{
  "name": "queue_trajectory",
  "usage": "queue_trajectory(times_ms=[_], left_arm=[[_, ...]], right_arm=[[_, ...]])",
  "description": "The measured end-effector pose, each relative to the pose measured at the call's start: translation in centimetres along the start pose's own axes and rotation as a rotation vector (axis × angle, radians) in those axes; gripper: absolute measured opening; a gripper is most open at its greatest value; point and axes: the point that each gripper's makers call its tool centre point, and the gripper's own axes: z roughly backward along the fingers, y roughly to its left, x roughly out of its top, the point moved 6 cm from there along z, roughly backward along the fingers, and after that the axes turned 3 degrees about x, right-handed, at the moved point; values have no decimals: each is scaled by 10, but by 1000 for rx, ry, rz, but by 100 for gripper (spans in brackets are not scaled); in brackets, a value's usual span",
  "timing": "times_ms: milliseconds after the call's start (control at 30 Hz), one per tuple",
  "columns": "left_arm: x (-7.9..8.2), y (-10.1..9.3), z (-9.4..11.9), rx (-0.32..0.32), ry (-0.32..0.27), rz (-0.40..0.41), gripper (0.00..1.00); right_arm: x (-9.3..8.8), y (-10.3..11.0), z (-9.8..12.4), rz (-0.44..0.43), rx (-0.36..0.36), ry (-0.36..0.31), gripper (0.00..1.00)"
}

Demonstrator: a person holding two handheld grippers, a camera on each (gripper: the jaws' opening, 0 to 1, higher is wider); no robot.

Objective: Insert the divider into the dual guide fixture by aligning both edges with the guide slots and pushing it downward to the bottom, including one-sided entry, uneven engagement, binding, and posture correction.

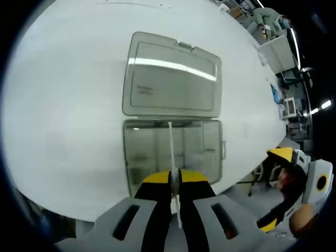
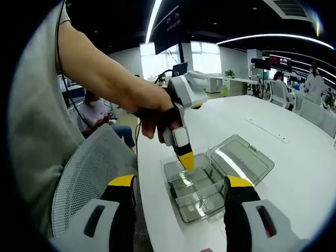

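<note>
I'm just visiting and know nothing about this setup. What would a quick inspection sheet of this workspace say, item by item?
Surface: white table, bare around the box.
Job's things: clear box with its lid lying open flat; thin white divider held edge-on over the open box.
Clutter: nothing seen near the box.
Grippers: left gripper shut on the divider, held by a hand above the box; right gripper hangs open beside the table, jaws wide apart.
Cables: a thin dark one hangs by the person's sleeve.
Surroundings: open office, mesh chair, seated people, ceiling light strips.
</note>
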Motion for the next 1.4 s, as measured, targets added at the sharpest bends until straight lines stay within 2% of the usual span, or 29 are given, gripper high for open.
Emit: queue_trajectory(times_ms=[1400], left_arm=[[6,6,-11,46,30,-7,1]], right_arm=[[-3,-2,1,-15,1,2,64]])
